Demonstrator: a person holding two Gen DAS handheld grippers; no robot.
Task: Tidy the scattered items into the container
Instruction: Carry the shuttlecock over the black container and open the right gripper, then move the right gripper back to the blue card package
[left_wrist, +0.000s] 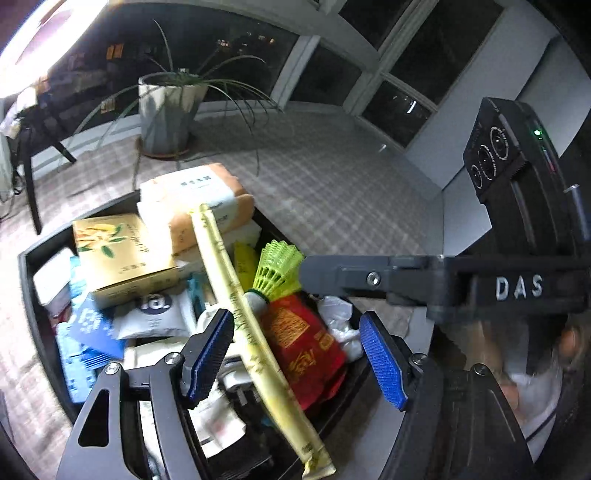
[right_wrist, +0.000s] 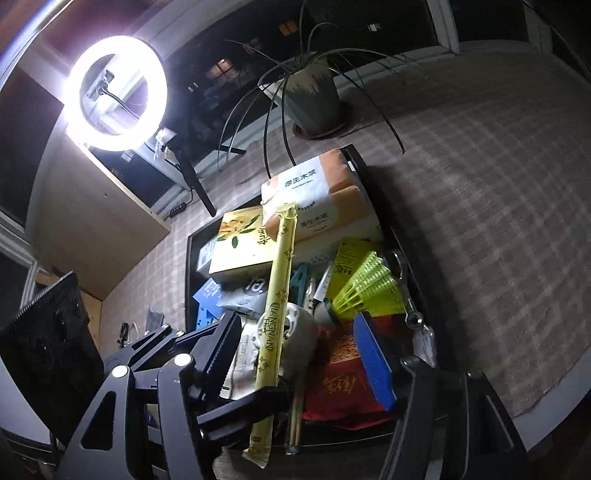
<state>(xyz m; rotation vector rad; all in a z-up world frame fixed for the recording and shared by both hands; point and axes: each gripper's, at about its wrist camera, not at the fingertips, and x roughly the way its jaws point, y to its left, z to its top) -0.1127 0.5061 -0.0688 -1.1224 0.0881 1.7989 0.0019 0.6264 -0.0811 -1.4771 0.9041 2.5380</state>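
Note:
A black container (left_wrist: 27, 284) (right_wrist: 189, 266) is heaped with tissue packs (left_wrist: 199, 199) (right_wrist: 317, 188), a yellow tea box (left_wrist: 118, 254) (right_wrist: 243, 247), a red packet (left_wrist: 306, 343) (right_wrist: 343, 373) and a neon yellow shuttlecock (left_wrist: 277, 269) (right_wrist: 369, 291). A long yellow sleeve (left_wrist: 236, 295) (right_wrist: 275, 310) lies on top of the pile. My left gripper (left_wrist: 297, 356) hangs open over it, the sleeve passing between its blue pads untouched. My right gripper (right_wrist: 299, 356) is open too, astride the same sleeve. One of its fingers (left_wrist: 332, 273) reaches in beside the shuttlecock.
The container sits on a checked cloth (left_wrist: 332, 177) (right_wrist: 480, 221). A potted plant (left_wrist: 166, 110) (right_wrist: 314, 99) stands behind it, its long leaves drooping over the tissue packs. A bright ring light (right_wrist: 114, 92) is at the left, and dark windows (left_wrist: 406, 74) at the back.

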